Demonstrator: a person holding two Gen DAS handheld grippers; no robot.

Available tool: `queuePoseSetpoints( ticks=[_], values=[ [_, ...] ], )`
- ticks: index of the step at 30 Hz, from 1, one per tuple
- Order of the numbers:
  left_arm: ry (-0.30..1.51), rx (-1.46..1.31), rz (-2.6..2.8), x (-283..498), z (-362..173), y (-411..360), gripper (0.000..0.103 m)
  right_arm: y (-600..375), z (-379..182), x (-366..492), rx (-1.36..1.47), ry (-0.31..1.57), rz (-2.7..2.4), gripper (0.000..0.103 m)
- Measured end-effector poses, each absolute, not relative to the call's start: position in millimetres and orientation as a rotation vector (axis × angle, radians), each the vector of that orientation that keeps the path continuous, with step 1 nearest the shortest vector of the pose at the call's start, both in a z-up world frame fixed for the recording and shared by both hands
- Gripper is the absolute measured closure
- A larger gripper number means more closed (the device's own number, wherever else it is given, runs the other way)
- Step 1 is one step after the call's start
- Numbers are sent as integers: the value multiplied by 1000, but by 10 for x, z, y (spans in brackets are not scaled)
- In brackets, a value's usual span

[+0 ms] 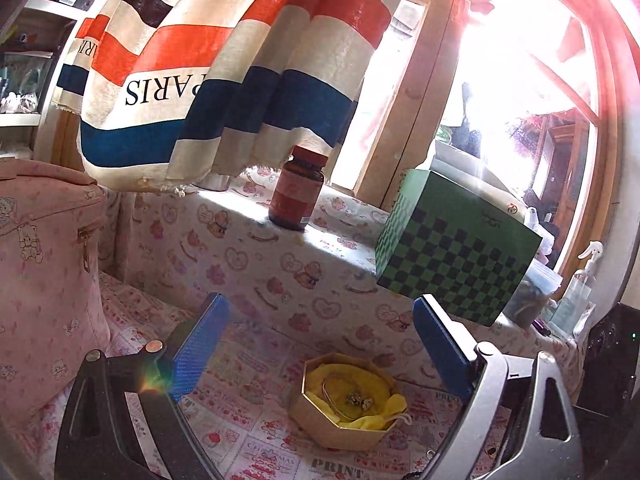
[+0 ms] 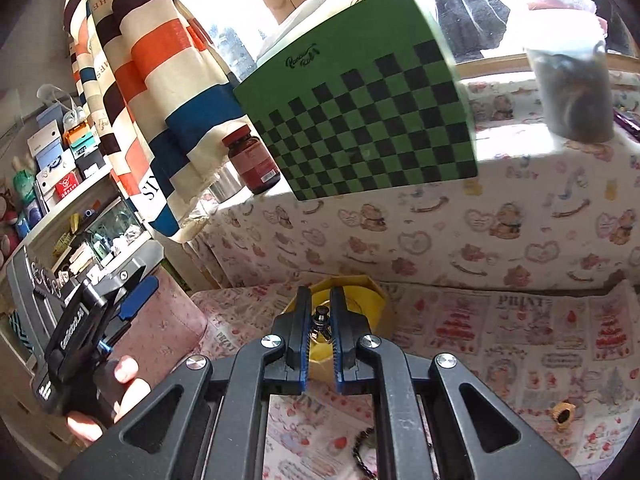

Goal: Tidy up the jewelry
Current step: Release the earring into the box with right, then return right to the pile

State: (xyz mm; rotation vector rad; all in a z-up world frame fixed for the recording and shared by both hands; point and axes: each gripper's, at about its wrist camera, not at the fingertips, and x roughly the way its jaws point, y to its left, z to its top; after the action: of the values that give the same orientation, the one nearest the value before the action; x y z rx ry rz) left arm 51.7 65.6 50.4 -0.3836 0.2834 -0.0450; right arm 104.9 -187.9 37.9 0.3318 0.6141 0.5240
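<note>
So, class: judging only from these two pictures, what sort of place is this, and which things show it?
Probably a lived-in room at home, by a sunny window. Clues: a bear-print cloth over the ledge and table, a striped curtain, and crowded shelves of boxes.

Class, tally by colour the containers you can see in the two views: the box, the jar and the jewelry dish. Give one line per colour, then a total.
Green checked box: 1
Amber jar: 1
Gold octagonal dish with yellow lining: 1
Total: 3
</note>
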Motion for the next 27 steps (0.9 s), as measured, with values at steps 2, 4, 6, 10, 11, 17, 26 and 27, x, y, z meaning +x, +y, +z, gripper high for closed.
queuePoseSetpoints(
  ticks=[2,4,6,10,11,17,26,27],
  values=[
    [288,-388,-40,534,488,671,11,-1750,351,1169,344,629,529,93],
    [283,-381,-24,535,485,681,10,-1637,319,1265,344,642,527,93],
    [280,-380,-13,532,487,694,10,-1540,291,1334,340,654,526,93],
    [277,-387,-18,523,495,713,10,-1453,289,1381,317,660,503,90],
    [275,-385,-17,518,499,711,10,-1463,297,1376,314,661,496,80],
    [268,-351,-23,489,521,634,10,-1684,405,1136,236,608,424,68],
    [277,-251,-51,344,573,239,9,-2327,603,474,121,511,270,60],
    [277,-250,-57,318,578,202,9,-2386,615,421,104,514,240,59]
  ],
)
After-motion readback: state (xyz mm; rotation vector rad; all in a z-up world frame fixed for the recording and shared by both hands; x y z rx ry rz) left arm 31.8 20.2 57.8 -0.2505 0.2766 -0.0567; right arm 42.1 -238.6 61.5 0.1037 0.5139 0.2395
